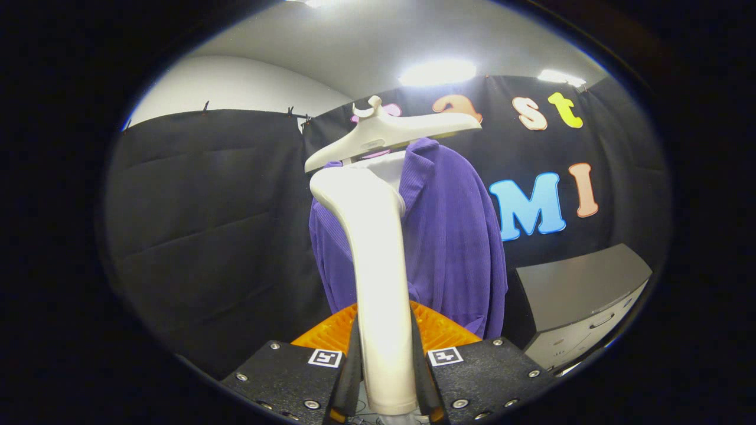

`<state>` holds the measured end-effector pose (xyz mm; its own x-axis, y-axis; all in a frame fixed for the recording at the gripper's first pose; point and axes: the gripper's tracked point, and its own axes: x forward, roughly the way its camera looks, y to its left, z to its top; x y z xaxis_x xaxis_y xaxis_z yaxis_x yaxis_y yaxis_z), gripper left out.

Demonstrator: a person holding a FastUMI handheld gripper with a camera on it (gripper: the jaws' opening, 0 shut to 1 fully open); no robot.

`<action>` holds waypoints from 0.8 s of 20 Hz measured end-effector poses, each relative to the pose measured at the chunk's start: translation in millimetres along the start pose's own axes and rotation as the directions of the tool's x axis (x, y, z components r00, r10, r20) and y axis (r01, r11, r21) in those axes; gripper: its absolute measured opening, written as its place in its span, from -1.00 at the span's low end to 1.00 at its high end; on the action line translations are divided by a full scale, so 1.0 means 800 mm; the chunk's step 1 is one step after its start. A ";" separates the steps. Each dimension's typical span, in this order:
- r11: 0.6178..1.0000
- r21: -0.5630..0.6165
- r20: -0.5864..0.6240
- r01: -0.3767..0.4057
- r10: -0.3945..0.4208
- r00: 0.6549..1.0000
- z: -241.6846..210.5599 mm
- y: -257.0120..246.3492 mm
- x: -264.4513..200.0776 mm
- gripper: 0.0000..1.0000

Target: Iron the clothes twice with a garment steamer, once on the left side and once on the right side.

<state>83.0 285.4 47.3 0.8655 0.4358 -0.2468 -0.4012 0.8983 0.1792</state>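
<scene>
The gripper [385, 378], at bottom centre of the frame, is clamped with both fingers pressing the handle of a white plastic garment steamer [378, 265]. The steamer rises up the centre (head near the collar). Behind it, a purple ribbed garment [455, 236] hangs on a white hanger [393, 133]. A grey cabinet [582, 295] stands at lower right.

- A white hanger [390, 133] carries the purple garment [455, 236], which hangs far ahead.
- A grey cabinet [579, 283] stands to the right, beside the garment.
- The gripper [385, 366] clamps both fingers on the steamer [378, 248].
</scene>
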 end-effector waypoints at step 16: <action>0.964 -0.181 0.040 0.195 -0.191 0.981 -0.057 0.054 0.107 -0.22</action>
<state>126.1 364.0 -9.3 0.9375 0.2540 -0.2378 -0.2726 0.9609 -0.0481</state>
